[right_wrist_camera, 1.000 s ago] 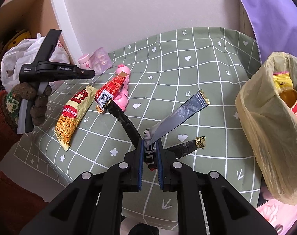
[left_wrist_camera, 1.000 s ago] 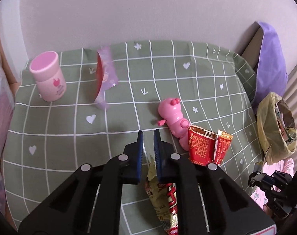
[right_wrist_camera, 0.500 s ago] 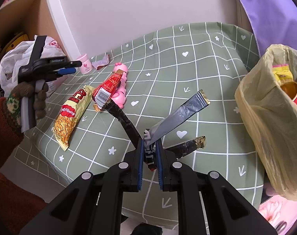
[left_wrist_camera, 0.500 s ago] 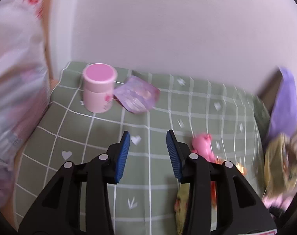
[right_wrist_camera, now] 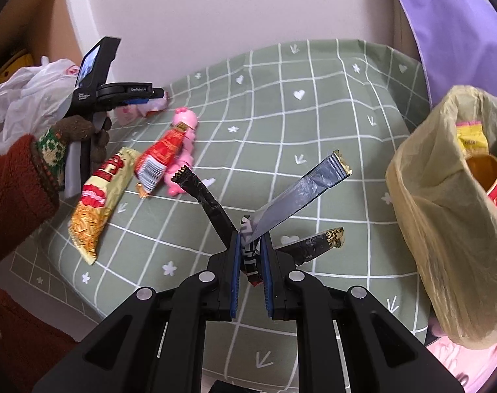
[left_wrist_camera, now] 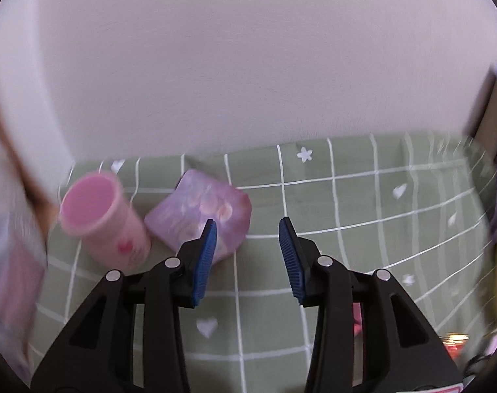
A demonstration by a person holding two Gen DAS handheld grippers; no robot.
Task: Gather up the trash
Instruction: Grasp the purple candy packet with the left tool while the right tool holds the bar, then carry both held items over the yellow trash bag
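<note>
My left gripper [left_wrist_camera: 247, 229] stands open over the green checked cloth [left_wrist_camera: 346, 203], nothing between its pads. Its left fingertip [left_wrist_camera: 209, 232] overlaps a crumpled purple wrapper [left_wrist_camera: 199, 213] that lies beside a pink cup [left_wrist_camera: 101, 219]. The right wrist view shows that gripper [right_wrist_camera: 152, 93] in a gloved hand at the cloth's far left. My right gripper [right_wrist_camera: 250, 239] is shut on a bundle of black and silver wrappers [right_wrist_camera: 301, 193] above the cloth's near edge. A yellow snack packet [right_wrist_camera: 98, 196] and a red packet [right_wrist_camera: 160, 157] lie at the left.
A pink pig toy [right_wrist_camera: 184, 131] lies under the red packet. An open yellow trash bag [right_wrist_camera: 445, 229] with packets and a cup inside hangs at the right. White plastic bags [right_wrist_camera: 26, 98] sit at the far left, and a purple cloth [right_wrist_camera: 445, 32] at the back right.
My left gripper has opened and swung toward the back left, up to the pink cup and the purple wrapper. The right gripper has kept still with its wrappers.
</note>
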